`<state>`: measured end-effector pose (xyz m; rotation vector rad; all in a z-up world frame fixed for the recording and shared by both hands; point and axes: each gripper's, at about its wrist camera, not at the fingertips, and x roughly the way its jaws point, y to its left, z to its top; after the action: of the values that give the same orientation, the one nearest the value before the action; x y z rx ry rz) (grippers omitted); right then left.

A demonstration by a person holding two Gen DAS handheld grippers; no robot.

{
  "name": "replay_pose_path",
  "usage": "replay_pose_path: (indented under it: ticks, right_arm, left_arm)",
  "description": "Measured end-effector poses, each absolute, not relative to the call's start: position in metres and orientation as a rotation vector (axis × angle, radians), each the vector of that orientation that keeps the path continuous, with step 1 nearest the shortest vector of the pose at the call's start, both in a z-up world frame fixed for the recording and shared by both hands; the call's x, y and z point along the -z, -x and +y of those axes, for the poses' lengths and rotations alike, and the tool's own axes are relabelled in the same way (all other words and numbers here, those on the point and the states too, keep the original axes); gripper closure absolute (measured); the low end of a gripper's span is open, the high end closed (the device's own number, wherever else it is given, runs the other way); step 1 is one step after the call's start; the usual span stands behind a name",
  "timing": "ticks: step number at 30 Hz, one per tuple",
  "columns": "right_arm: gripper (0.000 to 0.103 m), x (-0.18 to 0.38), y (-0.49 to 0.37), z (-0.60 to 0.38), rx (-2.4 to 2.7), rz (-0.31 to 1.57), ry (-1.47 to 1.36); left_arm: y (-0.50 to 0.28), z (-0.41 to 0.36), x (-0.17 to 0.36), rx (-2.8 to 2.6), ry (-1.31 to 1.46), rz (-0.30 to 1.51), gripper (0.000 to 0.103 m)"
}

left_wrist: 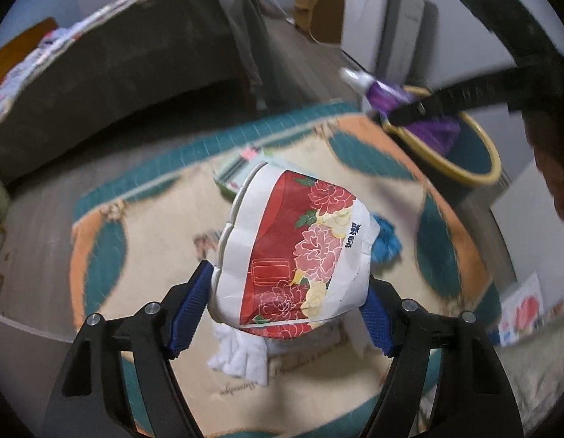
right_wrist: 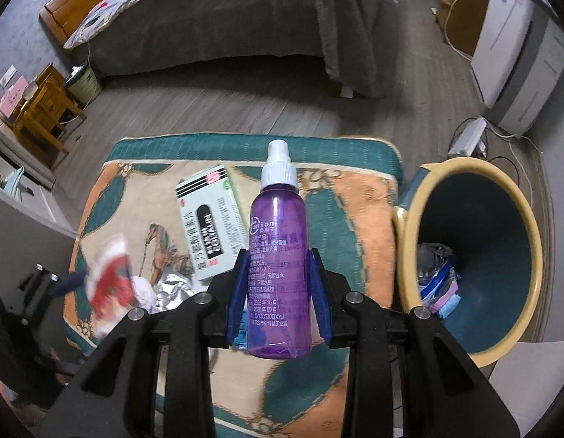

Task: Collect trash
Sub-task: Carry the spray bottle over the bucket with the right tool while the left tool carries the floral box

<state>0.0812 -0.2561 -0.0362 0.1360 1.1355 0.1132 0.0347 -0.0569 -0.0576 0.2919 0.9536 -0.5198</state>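
Left gripper (left_wrist: 289,314): blue pads pressed on both sides of a crumpled red floral wrapper (left_wrist: 292,252), lifted clear of the blanket (left_wrist: 143,219); prob. pinched at its lower end so the bulk hung fwd, ready for the bin.
Right gripper (right_wrist: 280,292): clamped on a purple spray bottle (right_wrist: 280,252), nozzle pointing away; held mid-body, likely for balance en route to the bin.
Bin (right_wrist: 508,189): yellow-rimmed, just right of the blanket, w/ some wrappers already at the bottom; both items seemed headed there.
Left on blanket: green-white box (right_wrist: 208,222), foil scrap (right_wrist: 174,292), white tissue (left_wrist: 241,354), blue fluffy bit (left_wrist: 386,241).
Hard to read: wrapper blurred in right wrist view; left view smeared overall; bin contents dim; bottle's fill level unclear; blue bit mostly hidden behind wrapper.
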Motion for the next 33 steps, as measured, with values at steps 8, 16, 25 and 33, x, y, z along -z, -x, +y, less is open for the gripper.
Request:
replay_pose_path:
  ticks: [8,16,25,33]
  right_arm:
    - [0.071,0.044,-0.08,-0.301,-0.054,1.108,-0.182]
    - [0.071,0.055,-0.079,-0.35,0.015,1.088,-0.252]
    - [0.071,0.069,-0.074,-0.409,0.159,1.075,-0.348]
    - [0.071,0.092,-0.064,-0.453,0.28,1.102,-0.468]
  left_arm:
    - [-0.044,-0.081,0.044,0.45,-0.274,0.897,0.027]
    - [-0.058,-0.104,0.047,0.446,-0.258,0.895,0.027]
    - [-0.059,-0.14,0.055,0.473,-0.267,0.91,0.027]
    - [-0.047,-0.178,0.054,0.546,-0.29,0.889,0.027]
